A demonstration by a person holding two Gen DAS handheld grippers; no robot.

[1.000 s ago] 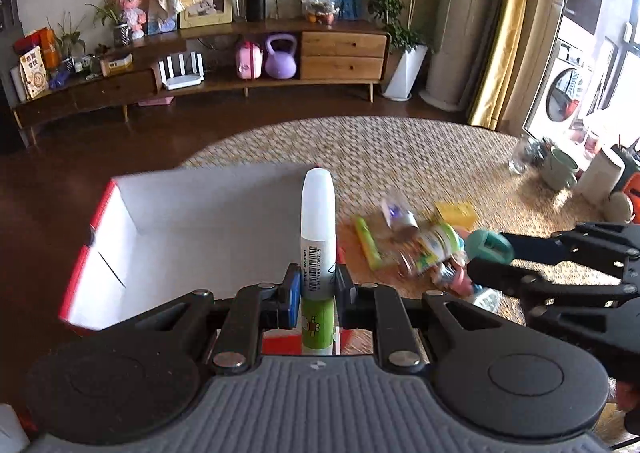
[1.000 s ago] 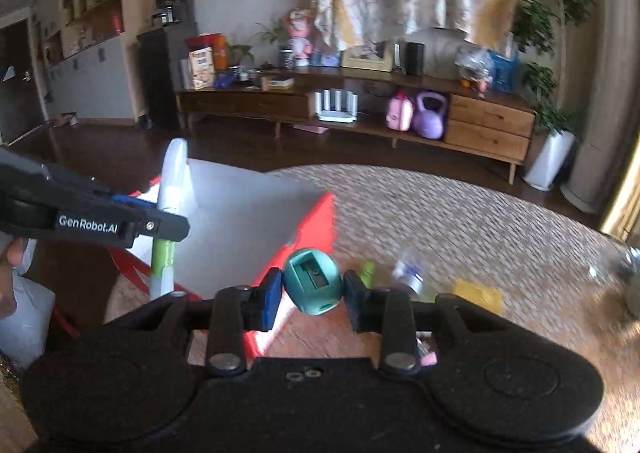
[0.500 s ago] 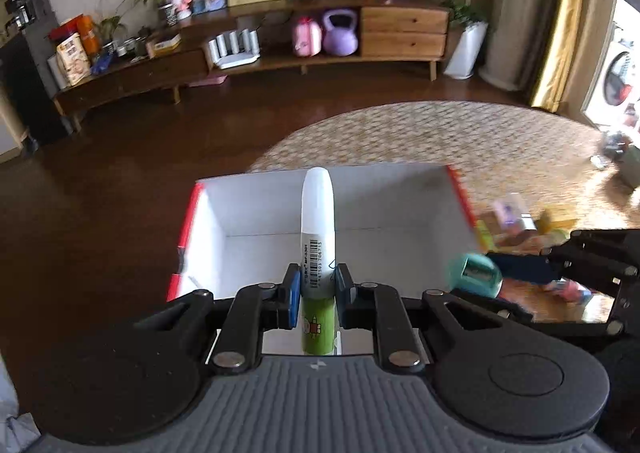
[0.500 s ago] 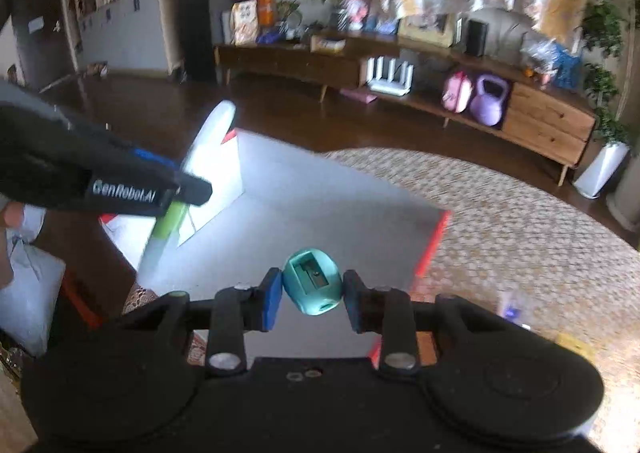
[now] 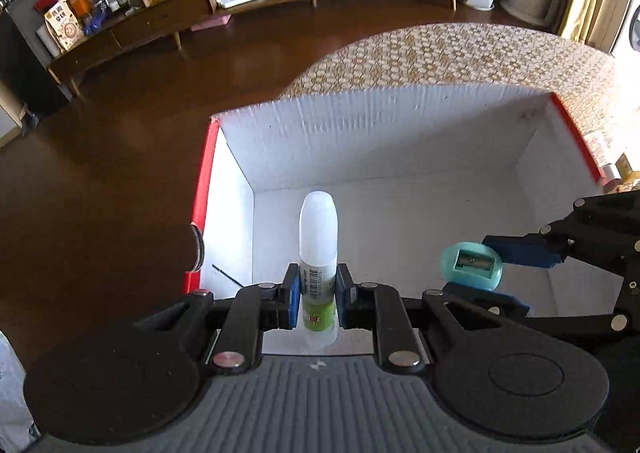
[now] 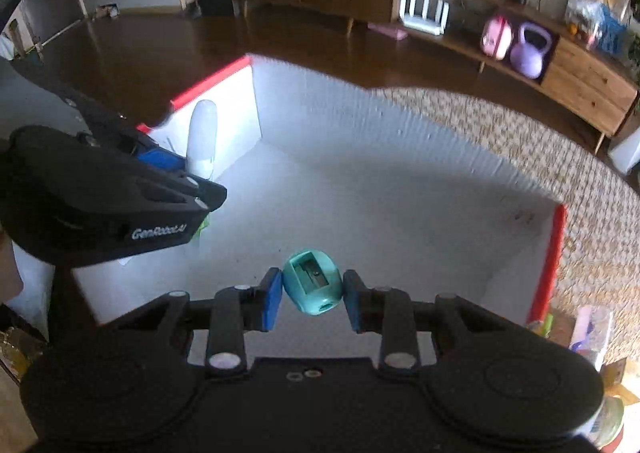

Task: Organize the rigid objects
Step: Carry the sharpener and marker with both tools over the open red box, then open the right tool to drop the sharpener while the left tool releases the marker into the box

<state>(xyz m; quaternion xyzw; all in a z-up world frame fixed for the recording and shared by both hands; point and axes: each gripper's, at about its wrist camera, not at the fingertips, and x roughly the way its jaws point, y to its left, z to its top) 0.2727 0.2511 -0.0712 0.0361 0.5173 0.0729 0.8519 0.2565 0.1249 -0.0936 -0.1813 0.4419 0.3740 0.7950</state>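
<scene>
Glue bottle (image 6: pixel 202 141): lower half hidden behind left gripper (image 6: pixel 176 173); small items (image 6: pixel 588 333) beside box (image 6: pixel 440 141): blurred, unidentifiable.

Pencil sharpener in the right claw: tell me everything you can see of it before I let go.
The pencil sharpener is a small, rounded, teal piece that looks like smooth plastic. A recessed flat face shows the metal blade with its screw, and a round pencil hole opens on the end nearer the camera. The right claw is shut on it, one blue pad on each side. It hangs above the white floor of the red-edged box, touching nothing else, with the left claw off to one side.
</scene>
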